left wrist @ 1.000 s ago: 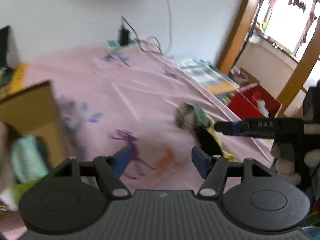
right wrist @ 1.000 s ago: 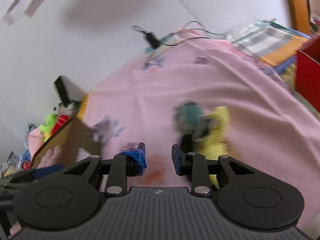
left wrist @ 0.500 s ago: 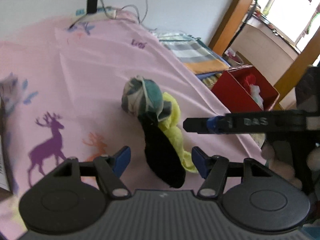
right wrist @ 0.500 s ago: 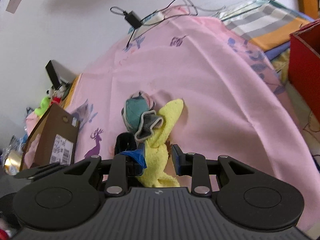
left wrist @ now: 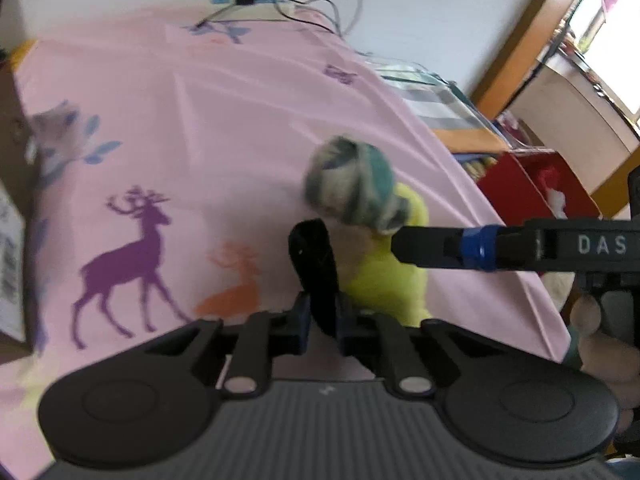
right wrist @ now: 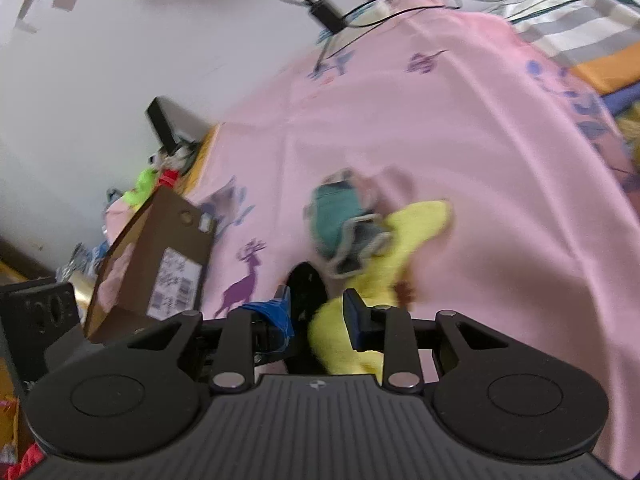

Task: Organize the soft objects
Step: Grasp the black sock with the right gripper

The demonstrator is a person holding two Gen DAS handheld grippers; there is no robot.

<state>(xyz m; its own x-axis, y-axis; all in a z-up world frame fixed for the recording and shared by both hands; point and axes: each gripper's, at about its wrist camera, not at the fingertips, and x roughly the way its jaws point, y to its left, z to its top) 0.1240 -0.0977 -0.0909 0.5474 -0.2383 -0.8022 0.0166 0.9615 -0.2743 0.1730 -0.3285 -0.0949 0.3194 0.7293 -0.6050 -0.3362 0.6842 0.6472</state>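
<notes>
Two tongs point down at the bed: left tongs (left wrist: 320,316) pinch a black sock (left wrist: 316,264), right tongs (right wrist: 316,312) sit narrowly open around a yellow sock (right wrist: 384,272)

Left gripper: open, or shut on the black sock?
Shut on it. In the left wrist view the left gripper has its blue-padded fingers pressed against both sides of the black sock, with no gap showing.

Soft daylight fills both fisheye views, with overexposed glare from a window (left wrist: 608,20) at the upper right of the left view. Motion blur smears the pink sheet (left wrist: 224,128) and its edges; corners curve and darken.
</notes>
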